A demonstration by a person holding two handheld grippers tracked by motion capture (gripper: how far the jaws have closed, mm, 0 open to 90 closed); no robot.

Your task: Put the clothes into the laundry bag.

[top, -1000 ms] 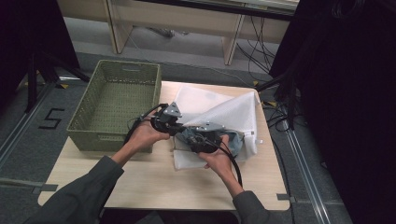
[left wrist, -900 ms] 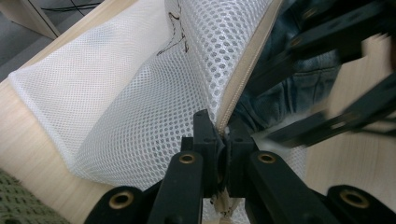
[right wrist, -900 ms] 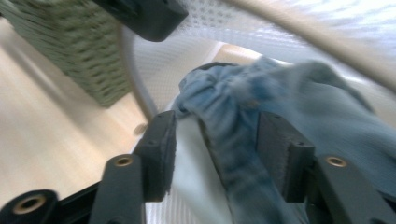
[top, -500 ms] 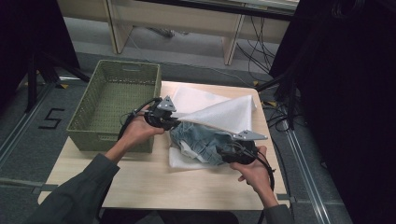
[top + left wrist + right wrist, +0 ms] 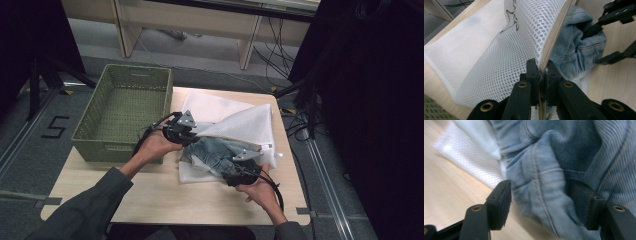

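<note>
Denim garment (image 5: 216,152) lies half inside a white mesh laundry bag (image 5: 240,127) at the table's (image 5: 165,200) middle, right of a green basket (image 5: 125,107). Best keep the bag's mouth lifted while pushing denim deeper. Left gripper (image 5: 540,72) is clamped on the bag's zipper edge; right gripper (image 5: 540,202), jaws just widening, straddles a denim fold without pinching it

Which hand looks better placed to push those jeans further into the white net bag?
The right. Its claw is at the jeans, a denim fold between its jaws, which have just been opening. The left claw is shut on the mesh bag zipper edge, holding its mouth up.
</note>
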